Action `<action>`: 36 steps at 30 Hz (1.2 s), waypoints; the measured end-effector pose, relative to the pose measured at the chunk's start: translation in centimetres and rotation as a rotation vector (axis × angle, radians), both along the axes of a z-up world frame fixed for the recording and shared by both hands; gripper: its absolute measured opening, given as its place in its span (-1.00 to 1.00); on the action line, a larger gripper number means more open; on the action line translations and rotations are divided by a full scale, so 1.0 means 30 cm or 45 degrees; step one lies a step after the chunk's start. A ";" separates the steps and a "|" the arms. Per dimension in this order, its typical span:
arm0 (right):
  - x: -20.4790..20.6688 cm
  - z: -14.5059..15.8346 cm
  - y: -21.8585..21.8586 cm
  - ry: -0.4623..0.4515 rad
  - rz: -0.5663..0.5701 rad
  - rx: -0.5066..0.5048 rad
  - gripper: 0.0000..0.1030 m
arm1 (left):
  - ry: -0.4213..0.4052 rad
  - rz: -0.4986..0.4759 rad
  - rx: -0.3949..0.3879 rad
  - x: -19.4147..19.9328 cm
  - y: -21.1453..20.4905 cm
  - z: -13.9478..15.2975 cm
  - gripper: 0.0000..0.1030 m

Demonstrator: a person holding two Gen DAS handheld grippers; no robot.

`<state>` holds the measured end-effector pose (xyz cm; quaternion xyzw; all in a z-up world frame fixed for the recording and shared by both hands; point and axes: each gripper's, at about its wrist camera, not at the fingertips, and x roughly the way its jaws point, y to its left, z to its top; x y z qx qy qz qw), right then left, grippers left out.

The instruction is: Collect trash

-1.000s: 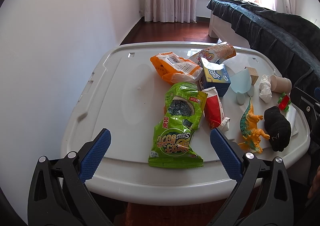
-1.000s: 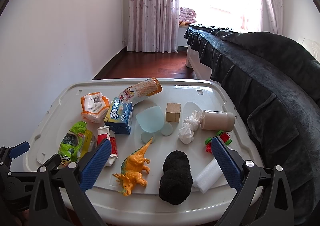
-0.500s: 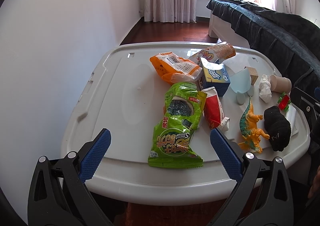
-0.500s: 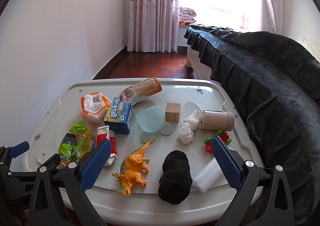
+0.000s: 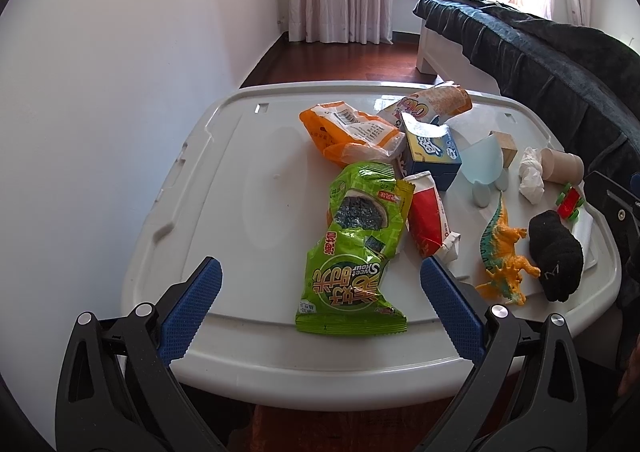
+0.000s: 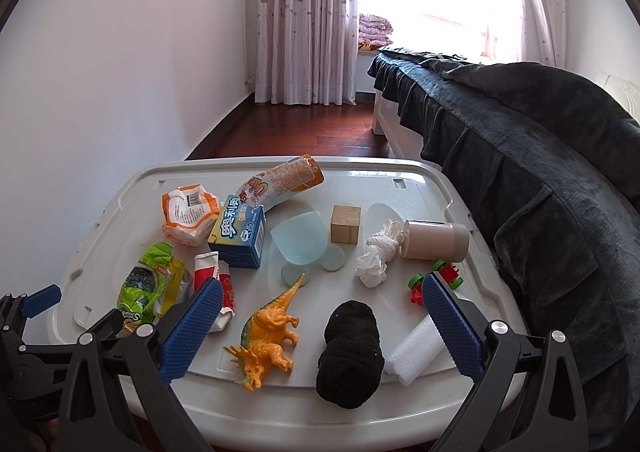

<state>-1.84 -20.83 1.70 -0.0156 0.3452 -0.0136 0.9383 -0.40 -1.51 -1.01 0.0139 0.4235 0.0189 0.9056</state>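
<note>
A white plastic lid (image 5: 256, 180) (image 6: 416, 188) serves as the tabletop. On it lie a green snack bag (image 5: 352, 252) (image 6: 148, 284), a red-and-white wrapper (image 5: 428, 220) (image 6: 212, 272), an orange bag (image 5: 352, 132) (image 6: 188, 212), a blue biscuit box (image 5: 432, 152) (image 6: 240, 232), an orange-and-white packet (image 5: 432, 104) (image 6: 284, 180) and a crumpled tissue (image 5: 532, 176) (image 6: 378, 260). My left gripper (image 5: 320, 300) hangs open over the near edge, its fingers either side of the green bag. My right gripper (image 6: 316, 320) is open too, above the dinosaur and the black sock.
Also on the lid: an orange toy dinosaur (image 6: 268, 336), a black sock (image 6: 352, 348), white foam (image 6: 416, 348), a red-green toy (image 6: 436, 280), a tan cup (image 6: 436, 240), a wooden block (image 6: 346, 224) and a pale blue cup (image 6: 298, 236). A dark-covered bed (image 6: 520, 140) runs along the right, a wall on the left.
</note>
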 end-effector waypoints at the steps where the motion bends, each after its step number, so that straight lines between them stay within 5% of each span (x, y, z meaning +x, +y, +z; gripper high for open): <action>1: 0.000 0.001 -0.001 -0.001 0.000 -0.001 0.91 | -0.001 0.001 0.003 0.000 0.000 0.000 0.89; 9: -0.008 0.027 -0.039 -0.027 -0.036 0.046 0.91 | 0.043 -0.090 -0.032 0.008 0.047 -0.063 0.87; 18: -0.030 0.091 -0.106 -0.089 -0.067 0.086 0.91 | 0.112 -0.148 0.051 0.097 -0.027 -0.145 0.82; 19: -0.030 0.093 -0.119 -0.092 -0.079 0.087 0.91 | 0.113 -0.148 0.055 0.106 -0.033 -0.152 0.75; 22: -0.025 0.098 -0.172 -0.099 -0.120 0.095 0.91 | 0.151 -0.188 0.025 0.144 -0.049 -0.186 0.06; 30: -0.012 0.071 -0.314 -0.083 -0.266 0.086 0.91 | 0.034 -0.119 -0.023 0.085 -0.011 -0.118 -0.18; 36: 0.009 -0.065 -0.234 0.062 -0.155 0.024 0.91 | -0.082 -0.171 -0.094 -0.058 -0.022 0.012 -0.18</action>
